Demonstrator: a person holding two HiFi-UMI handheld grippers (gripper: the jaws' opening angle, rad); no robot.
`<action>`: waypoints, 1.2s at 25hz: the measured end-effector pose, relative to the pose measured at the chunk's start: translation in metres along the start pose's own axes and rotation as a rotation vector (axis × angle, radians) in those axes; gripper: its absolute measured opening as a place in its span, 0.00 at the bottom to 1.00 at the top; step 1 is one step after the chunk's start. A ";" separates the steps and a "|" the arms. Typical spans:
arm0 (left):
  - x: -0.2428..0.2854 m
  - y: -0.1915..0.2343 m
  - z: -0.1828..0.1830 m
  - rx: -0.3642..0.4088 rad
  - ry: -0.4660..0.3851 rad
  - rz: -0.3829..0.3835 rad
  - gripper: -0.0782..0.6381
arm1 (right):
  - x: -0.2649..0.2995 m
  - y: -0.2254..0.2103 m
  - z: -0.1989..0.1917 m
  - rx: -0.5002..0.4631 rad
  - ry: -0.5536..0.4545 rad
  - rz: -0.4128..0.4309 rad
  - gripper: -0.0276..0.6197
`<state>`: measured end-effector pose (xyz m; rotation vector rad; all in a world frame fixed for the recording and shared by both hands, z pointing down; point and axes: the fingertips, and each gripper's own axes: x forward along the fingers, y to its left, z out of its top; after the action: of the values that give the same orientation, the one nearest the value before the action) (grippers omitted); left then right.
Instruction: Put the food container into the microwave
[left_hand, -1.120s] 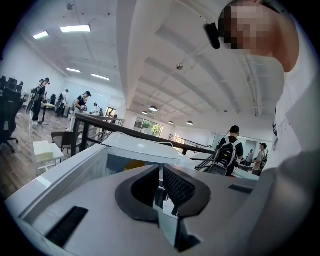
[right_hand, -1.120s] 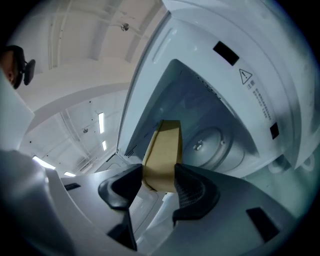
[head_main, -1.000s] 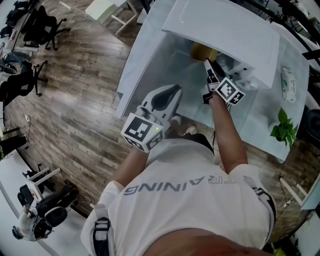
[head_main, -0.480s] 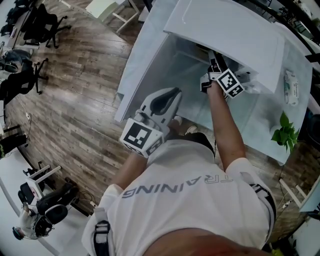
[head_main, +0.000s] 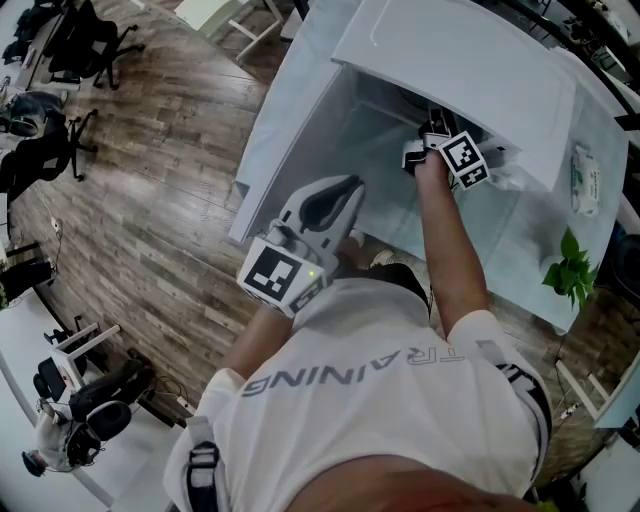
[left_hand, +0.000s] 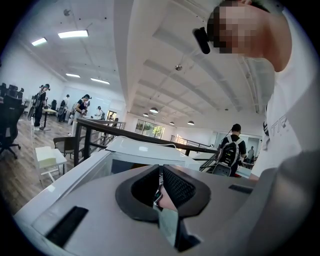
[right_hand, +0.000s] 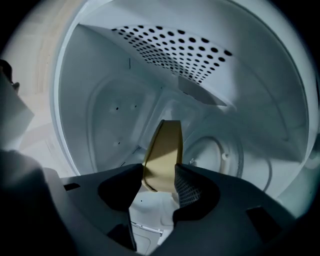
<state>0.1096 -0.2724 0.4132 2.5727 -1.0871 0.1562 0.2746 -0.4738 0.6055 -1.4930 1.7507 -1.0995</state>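
Right gripper (right_hand: 161, 176) grips the tan food container (right_hand: 164, 142) by its rim, holding it deep inside the microwave (right_hand: 115, 110) cavity (not released yet). Left gripper (left_hand: 161, 186) is closed, empty, parked clear at the counter's (head_main: 290, 120) near edge.

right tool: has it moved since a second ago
Yes. The right tool has gone up the head view, further in under the white top of the microwave.
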 end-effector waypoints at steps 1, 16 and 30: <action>-0.001 0.000 0.000 0.000 0.000 0.002 0.18 | 0.000 0.000 -0.001 0.001 0.000 -0.004 0.38; -0.003 0.002 -0.001 -0.028 -0.003 -0.010 0.18 | 0.000 0.005 -0.004 -0.020 0.013 0.005 0.47; -0.003 0.004 -0.004 -0.048 0.010 -0.032 0.18 | 0.003 0.011 -0.029 -0.329 0.179 -0.031 0.65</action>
<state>0.1049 -0.2717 0.4169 2.5427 -1.0325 0.1327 0.2446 -0.4704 0.6104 -1.6599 2.1202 -1.0229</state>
